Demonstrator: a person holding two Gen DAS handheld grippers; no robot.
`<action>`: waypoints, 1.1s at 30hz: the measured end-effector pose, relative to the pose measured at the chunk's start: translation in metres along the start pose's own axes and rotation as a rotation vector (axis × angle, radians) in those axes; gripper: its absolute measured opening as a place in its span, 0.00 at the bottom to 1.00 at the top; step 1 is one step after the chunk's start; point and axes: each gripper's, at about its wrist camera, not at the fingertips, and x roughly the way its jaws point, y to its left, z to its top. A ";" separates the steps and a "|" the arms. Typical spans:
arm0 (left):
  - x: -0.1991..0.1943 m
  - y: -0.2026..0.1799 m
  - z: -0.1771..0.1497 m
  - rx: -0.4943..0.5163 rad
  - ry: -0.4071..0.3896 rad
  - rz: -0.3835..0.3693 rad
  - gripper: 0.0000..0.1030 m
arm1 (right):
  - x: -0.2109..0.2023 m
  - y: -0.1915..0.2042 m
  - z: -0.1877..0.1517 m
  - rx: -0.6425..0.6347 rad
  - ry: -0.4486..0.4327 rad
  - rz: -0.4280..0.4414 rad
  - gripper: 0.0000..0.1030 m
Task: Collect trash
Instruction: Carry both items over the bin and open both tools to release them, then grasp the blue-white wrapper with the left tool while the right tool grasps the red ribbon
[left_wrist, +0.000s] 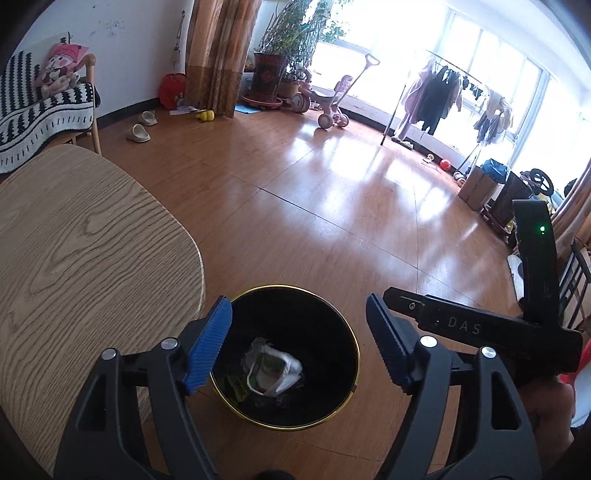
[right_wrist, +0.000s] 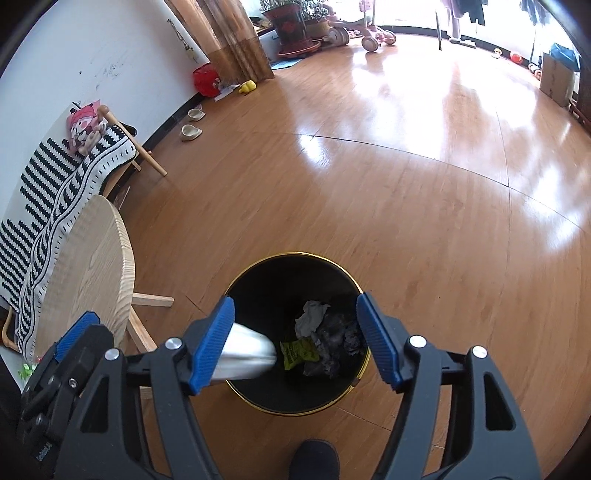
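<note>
A black trash bin with a gold rim (left_wrist: 354, 332) stands on the wood floor below both grippers; it also shows in the right wrist view (right_wrist: 236, 280). Inside lie a white crumpled wrapper (left_wrist: 275, 367), a yellow-green packet (right_wrist: 299, 353) and grey crumpled paper (right_wrist: 312, 316). A blurred white piece (right_wrist: 247, 356) is in the air over the bin, by my right gripper's left pad. My left gripper (left_wrist: 299, 343) is open and empty above the bin. My right gripper (right_wrist: 295, 339) is open above the bin; its body shows in the left wrist view (left_wrist: 480, 325).
A round light-wood table (left_wrist: 74, 258) stands left of the bin, also in the right wrist view (right_wrist: 85, 273). Behind it is a chair with a black-and-white blanket (right_wrist: 55, 184). A shoe toe (right_wrist: 314, 458) is near the bin. Slippers (left_wrist: 138, 133), a tricycle and a clothes rack stand far off.
</note>
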 end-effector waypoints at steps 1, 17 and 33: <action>-0.001 0.000 0.000 -0.001 -0.001 0.001 0.71 | 0.000 0.000 0.000 -0.006 -0.001 -0.003 0.65; -0.099 0.079 0.000 -0.060 -0.072 0.198 0.89 | -0.010 0.123 -0.019 -0.268 -0.007 0.069 0.71; -0.329 0.310 -0.115 -0.375 -0.160 0.662 0.89 | -0.026 0.450 -0.171 -0.785 0.092 0.406 0.74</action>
